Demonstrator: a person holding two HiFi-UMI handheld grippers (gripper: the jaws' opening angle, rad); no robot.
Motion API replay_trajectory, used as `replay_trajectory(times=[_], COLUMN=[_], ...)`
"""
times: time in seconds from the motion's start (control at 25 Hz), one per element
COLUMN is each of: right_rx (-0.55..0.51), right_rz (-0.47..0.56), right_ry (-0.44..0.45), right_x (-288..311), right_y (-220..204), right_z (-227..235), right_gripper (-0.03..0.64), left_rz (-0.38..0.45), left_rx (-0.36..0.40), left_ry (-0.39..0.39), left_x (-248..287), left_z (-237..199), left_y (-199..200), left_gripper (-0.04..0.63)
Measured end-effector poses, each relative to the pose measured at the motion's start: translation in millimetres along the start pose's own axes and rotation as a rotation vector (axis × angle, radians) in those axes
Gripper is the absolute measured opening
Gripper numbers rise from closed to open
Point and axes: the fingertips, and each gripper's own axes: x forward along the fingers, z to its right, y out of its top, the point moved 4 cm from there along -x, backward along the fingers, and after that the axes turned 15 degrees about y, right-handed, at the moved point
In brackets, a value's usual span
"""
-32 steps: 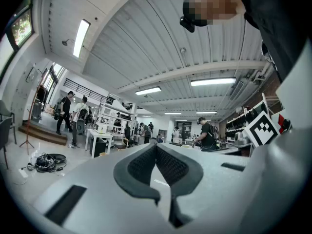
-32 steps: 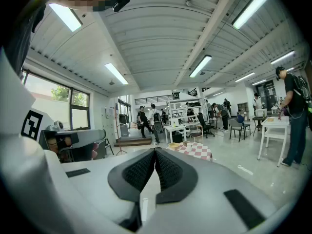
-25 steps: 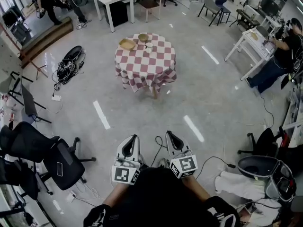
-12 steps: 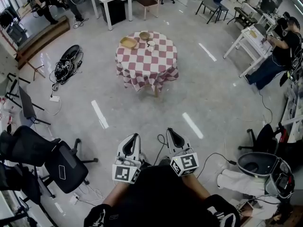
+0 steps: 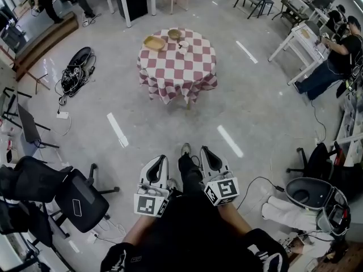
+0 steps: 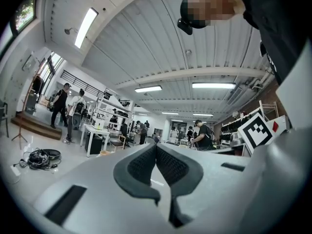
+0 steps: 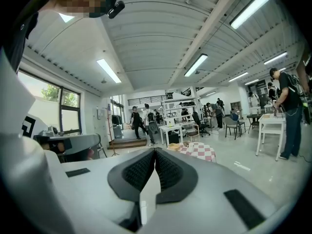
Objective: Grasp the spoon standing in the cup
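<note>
At 12 o'clock from the person, well apart across bare floor, stands a round table [image 5: 180, 78] under a red-and-white checked cloth. The cup [image 5: 183, 45] is a small white thing on the far part of the tabletop, at about 1 o'clock from the table's middle. A tan basket [image 5: 153, 42] lies at 11 o'clock and a bowl [image 5: 174, 34] at 12 o'clock by the far rim, with the cup just beside the bowl. The spoon is too small to make out in any view, so its long axis and the way its handle leans cannot be told.

The left gripper [image 5: 163, 159] and the right gripper [image 5: 202, 150] are held side by side low in the head view, both pointing toward 12 o'clock at the table. Each gripper's own view shows its ribbed pads pressed together at the tips with nothing between them. A shoe [image 5: 185, 149] shows between the two grippers.

A black office chair [image 5: 79, 200] sits at 9 o'clock from the left gripper. A heap of cables [image 5: 76, 72] lies on the floor at 9 o'clock from the table. A person in dark clothes [image 5: 334, 58] stands at a white desk at 3 o'clock from the table.
</note>
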Motion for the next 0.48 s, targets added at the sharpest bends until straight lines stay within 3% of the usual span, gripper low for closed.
replay_trajectory(times=[0.2, 0.48], right_rx=[0.013, 0.019], right_rz=[-0.01, -0.023], right_ry=[0.013, 0.049], right_x=[47.2, 136.9], right_y=[-1.5, 24.0], right_z=[32.9, 112.1], right_gripper=[0.026, 0.026], left_rz=[-0.017, -0.015], left_rx=[-0.002, 0.03], left_ry=[0.01, 0.031], left_x=[49.8, 162.4], left_z=[-18.0, -35.5], left_y=[-3.1, 11.8], left_gripper=[0.009, 0.009])
